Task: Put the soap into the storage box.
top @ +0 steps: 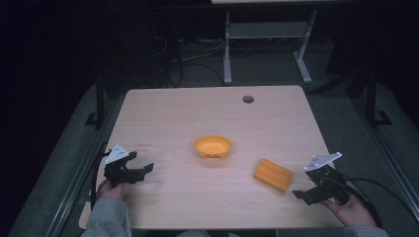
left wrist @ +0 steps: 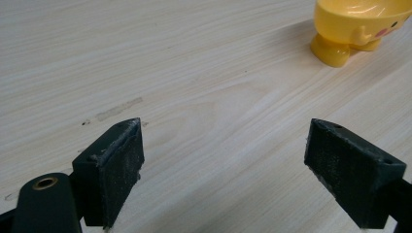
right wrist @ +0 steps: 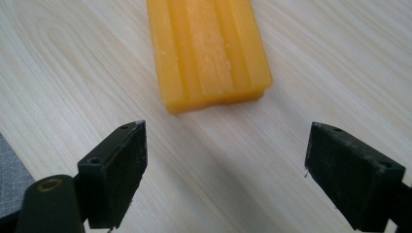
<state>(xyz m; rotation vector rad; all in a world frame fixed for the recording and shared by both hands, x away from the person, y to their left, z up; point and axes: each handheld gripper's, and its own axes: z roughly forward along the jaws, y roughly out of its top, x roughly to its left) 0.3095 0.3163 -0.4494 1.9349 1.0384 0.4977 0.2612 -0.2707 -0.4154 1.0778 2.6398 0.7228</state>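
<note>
Nearest the camera: person's hands at the table's near edge, each w/ a gripper. Left gripper sits near-left of the yellow bowl, jaws wide apart, holding nothing. Right gripper is near-right of the bowl, jaws also spread wide, empty. Orange ridged block lies flat on the table, near-right of the bowl, just ahead of the right jaws. Bowl sits approx. mid-table; looks empty, though its inside is dim.
</note>
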